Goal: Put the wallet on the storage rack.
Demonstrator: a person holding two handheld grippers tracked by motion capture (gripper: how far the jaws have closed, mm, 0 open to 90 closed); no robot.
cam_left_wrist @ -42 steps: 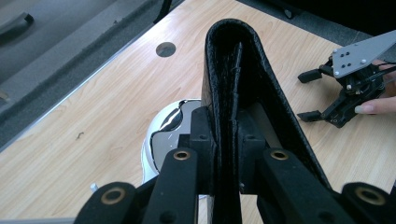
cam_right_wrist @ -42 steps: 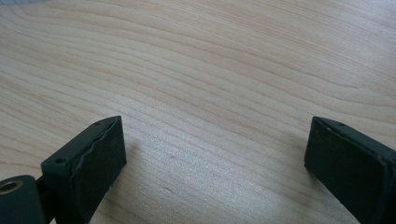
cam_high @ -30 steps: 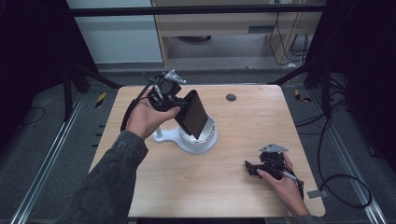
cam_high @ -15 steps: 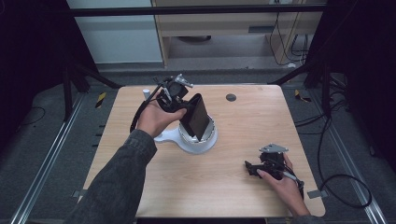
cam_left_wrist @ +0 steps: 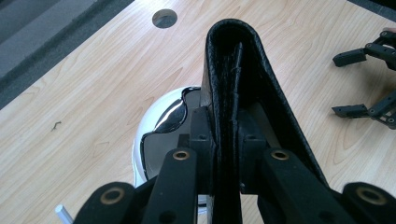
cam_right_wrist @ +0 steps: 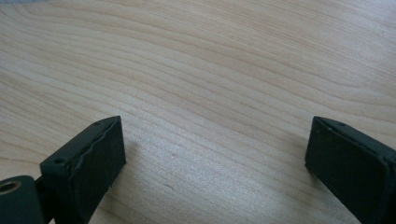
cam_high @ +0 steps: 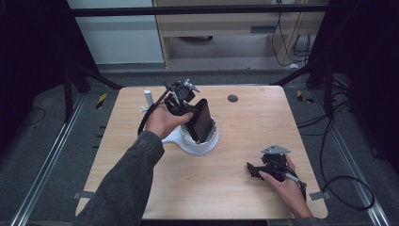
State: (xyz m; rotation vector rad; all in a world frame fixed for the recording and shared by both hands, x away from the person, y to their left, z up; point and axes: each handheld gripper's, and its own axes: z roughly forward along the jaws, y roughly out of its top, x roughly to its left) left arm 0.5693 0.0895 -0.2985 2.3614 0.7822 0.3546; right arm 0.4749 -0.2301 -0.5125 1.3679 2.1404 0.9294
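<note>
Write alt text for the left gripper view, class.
The left gripper clamps a black leather wallet edge-on above a white round stand on the wooden table. The right gripper rests open at far right.

The left tongs (cam_high: pixel 188 106) grip a black wallet (cam_high: pixel 201 120) above a white stand (cam_high: pixel 197 143) on the table (cam_high: pixel 244 122).

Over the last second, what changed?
The left tool, clamped on the black wallet, has come down and brought it closer to the white stand; its grip stayed shut. The right tool stayed open and parked on the table, and the stand did not move.
</note>
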